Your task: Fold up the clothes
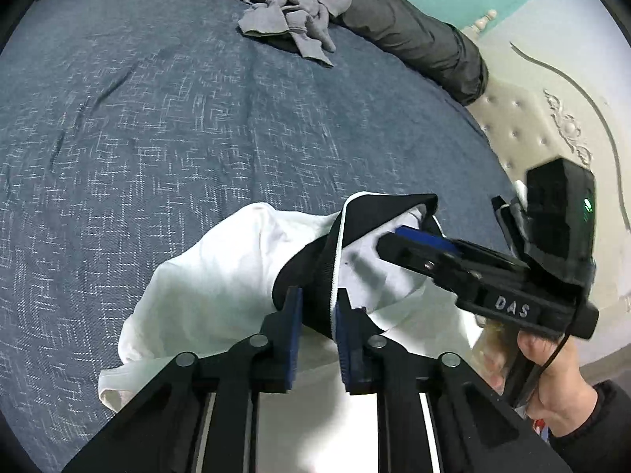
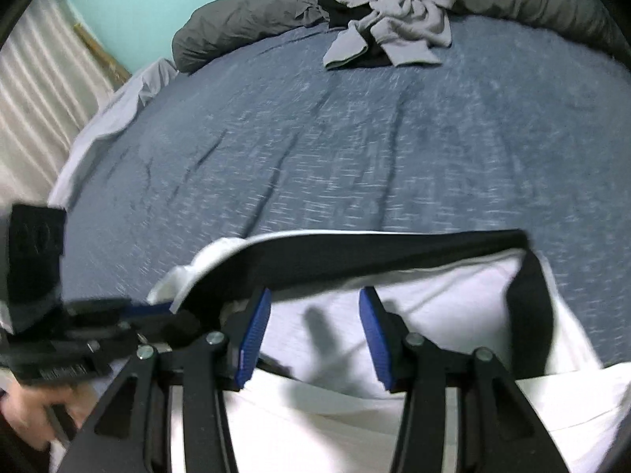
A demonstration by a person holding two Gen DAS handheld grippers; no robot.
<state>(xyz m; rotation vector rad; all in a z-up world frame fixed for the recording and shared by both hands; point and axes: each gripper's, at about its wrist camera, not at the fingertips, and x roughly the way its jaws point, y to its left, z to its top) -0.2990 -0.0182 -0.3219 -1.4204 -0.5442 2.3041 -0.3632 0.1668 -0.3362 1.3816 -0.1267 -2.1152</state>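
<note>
- Bed [image 1: 197, 138]: a blue-grey woven cover fills most of both views. It serves as the only holding surface here; all the clothing lies on it.
- Dark grey duvet [image 1: 414, 35]: rolled along the far edge of the bed, upper right in the left wrist view, across the top in the right wrist view [image 2: 244, 19].
- Headboard [image 1: 532, 118]: cream, tufted, with carved trim, at the right edge of the left wrist view. A teal wall stands behind it.
- White garment [image 1: 221, 276]: the task item, white with a black band [image 1: 315, 276] edged in white piping. It lies bunched on the near part of the bed, lower centre of both views [image 2: 453, 299].
- Grey clothes pile [image 1: 299, 12]: crumpled over something black, at the top centre, resting against the duvet and well apart from the white garment.
- Left gripper [image 1: 318, 315]: jaws narrow, blue pads pressed on the black band from both sides.
- Right gripper [image 2: 315, 335]: jaws at a middling width over the white cloth, just under the black band; the pads press on nothing. In the left wrist view it enters from the right [image 1: 398, 236], tip at the band.
- Right hand [image 1: 552, 374]: on the tool's handle, dark sleeve at the lower right corner.
</note>
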